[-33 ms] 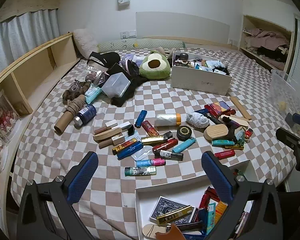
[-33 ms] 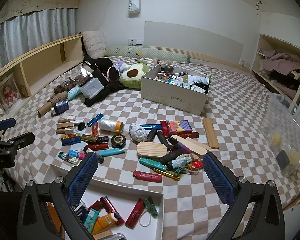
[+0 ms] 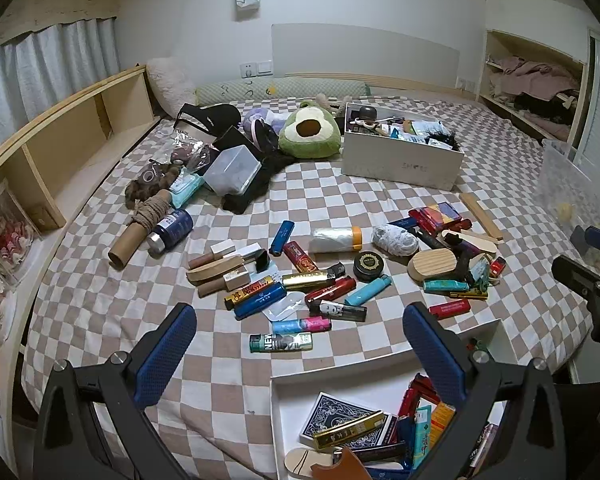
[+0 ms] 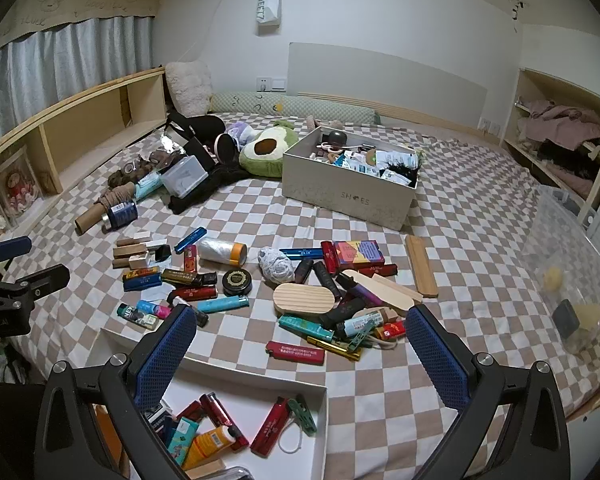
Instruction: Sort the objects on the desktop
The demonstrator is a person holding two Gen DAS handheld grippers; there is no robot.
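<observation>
Lighters, harmonicas, small boxes and wooden pieces lie scattered over the checkered bedspread [image 3: 100, 280]. My left gripper [image 3: 300, 320] hovers open above the near edge, with a green "NEW" lighter [image 3: 280, 343] and a pink-and-blue lighter [image 3: 302, 325] lying below between its fingers. A white tray [image 3: 284, 384] at the near edge holds a card deck, a harmonica and several lighters. My right gripper [image 4: 300, 316] is open and holds nothing; beyond it lie a red lighter [image 4: 295, 352] and an oval wooden box [image 4: 304, 299]. The same tray [image 4: 236, 376] lies below its left finger.
A grey shoe box [image 4: 340, 196] full of odds stands at the back, beside an avocado plush [image 4: 264, 152]. A cardboard tube [image 3: 136, 232] and a clear lidded box [image 3: 232, 170] lie at the left. A clear plastic bin [image 4: 572, 280] stands at the right edge.
</observation>
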